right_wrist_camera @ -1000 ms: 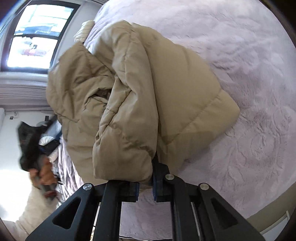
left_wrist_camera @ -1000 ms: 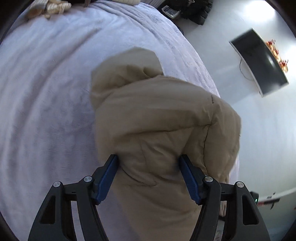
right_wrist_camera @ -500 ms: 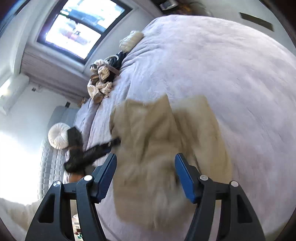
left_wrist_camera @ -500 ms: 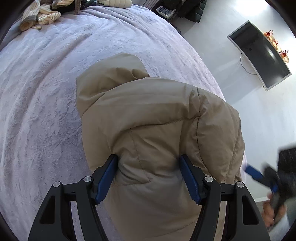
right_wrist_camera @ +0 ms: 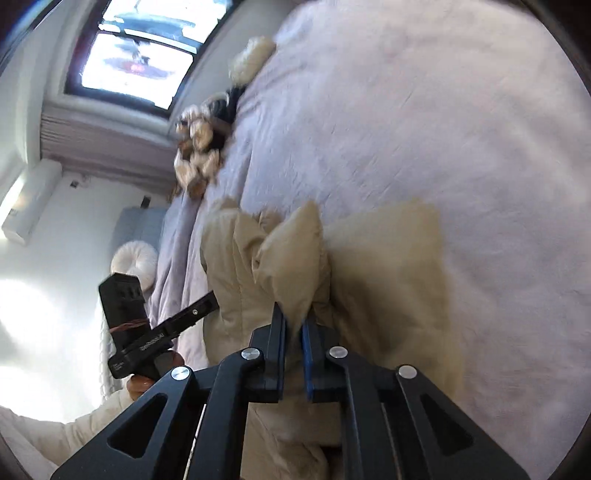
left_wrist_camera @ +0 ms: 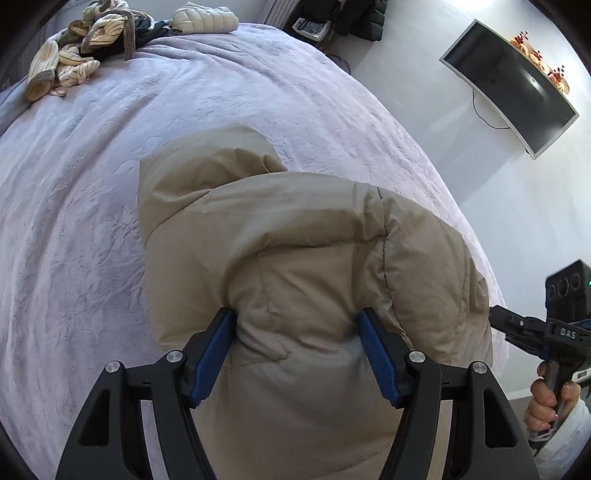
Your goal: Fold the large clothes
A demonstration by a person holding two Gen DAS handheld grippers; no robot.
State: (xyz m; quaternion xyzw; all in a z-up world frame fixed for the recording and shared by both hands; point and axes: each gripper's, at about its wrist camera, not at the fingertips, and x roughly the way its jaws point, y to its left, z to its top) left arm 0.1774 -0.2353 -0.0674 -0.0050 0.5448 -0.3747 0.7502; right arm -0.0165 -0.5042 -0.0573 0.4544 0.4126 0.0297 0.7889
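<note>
A tan puffer jacket [left_wrist_camera: 295, 251] lies bunched on the lilac bed cover [left_wrist_camera: 74, 221]. My left gripper [left_wrist_camera: 297, 332] is open, its blue pads on either side of a bulge of the jacket's near part. In the right wrist view my right gripper [right_wrist_camera: 294, 325] is shut on a raised fold of the jacket [right_wrist_camera: 291, 266], lifting it off the rest of the jacket [right_wrist_camera: 388, 266]. The right gripper also shows at the right edge of the left wrist view [left_wrist_camera: 509, 325]. The left gripper's body shows in the right wrist view [right_wrist_camera: 155, 332].
A heap of striped and dark clothes [left_wrist_camera: 74, 55] and a folded pale quilted garment [left_wrist_camera: 207, 22] lie at the bed's far end. A wall screen [left_wrist_camera: 509, 85] hangs beyond the bed's right side. A window [right_wrist_camera: 136, 55] is behind the bed.
My right gripper let go of the jacket, opened and swung away, then shut again on a fold of it. My left gripper stayed open around the jacket while its view shifted slightly.
</note>
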